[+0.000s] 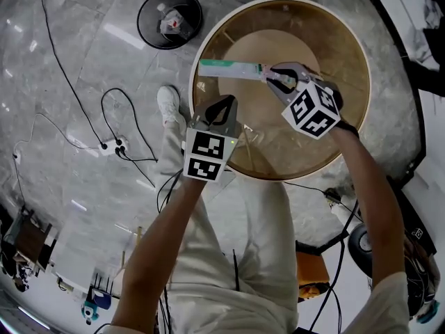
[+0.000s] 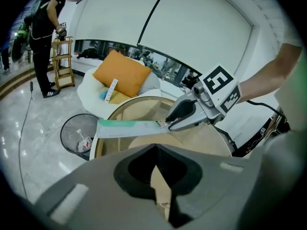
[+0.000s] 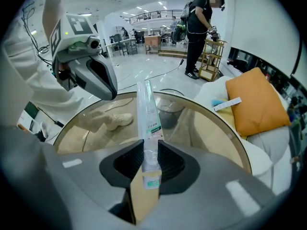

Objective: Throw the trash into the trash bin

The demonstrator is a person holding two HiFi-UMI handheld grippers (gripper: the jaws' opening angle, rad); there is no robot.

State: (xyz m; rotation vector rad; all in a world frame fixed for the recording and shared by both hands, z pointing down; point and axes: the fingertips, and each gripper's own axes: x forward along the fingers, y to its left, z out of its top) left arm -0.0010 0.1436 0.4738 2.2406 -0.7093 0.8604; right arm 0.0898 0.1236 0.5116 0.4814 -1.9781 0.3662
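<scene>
Trash packet (image 1: 229, 69), level, free end toward bin (image 1: 147, 28)

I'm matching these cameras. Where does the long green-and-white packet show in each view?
Head view: packet upper middle, held by the right gripper.
Left gripper view: packet in the middle, pointing left.
Right gripper view: packet at centre, between its jaws.
Shared landmark: the round glass table.
</scene>
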